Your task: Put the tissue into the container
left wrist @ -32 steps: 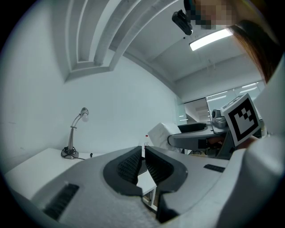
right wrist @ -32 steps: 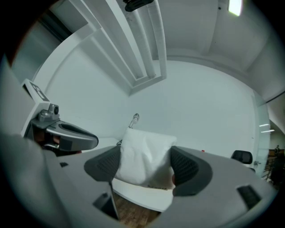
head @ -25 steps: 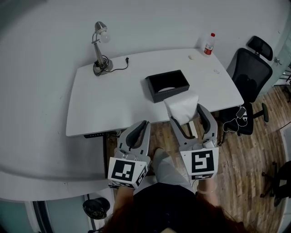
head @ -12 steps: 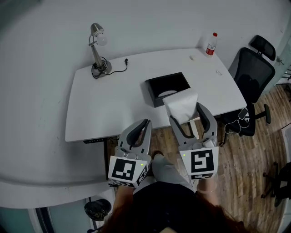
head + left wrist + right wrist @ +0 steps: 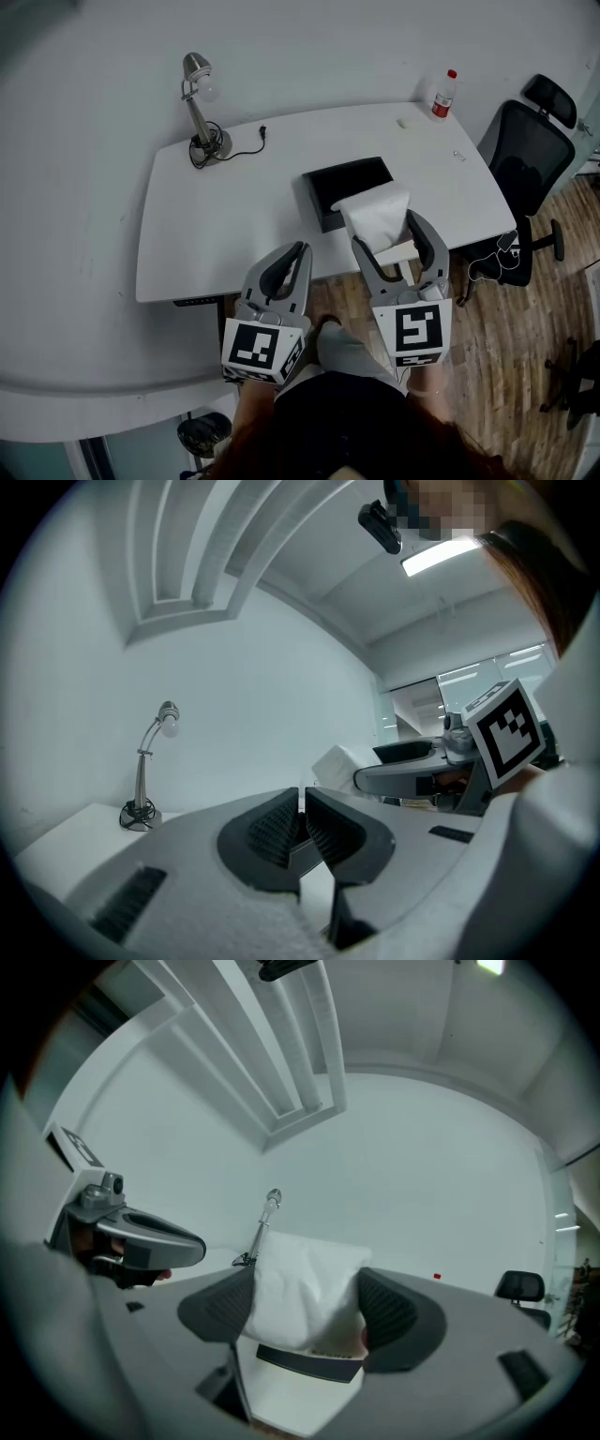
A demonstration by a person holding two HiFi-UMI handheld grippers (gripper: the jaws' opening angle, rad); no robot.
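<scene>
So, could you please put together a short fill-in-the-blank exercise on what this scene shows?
1. The right gripper holds the tissue pack; the left gripper holds ___.
2. The container on the table is ___ in colour.
3. The bottle at the table's far right corner has a ___ cap.
4. The desk lamp stands at the table's far ___ corner.
Missing words: nothing; black; red; left.
</scene>
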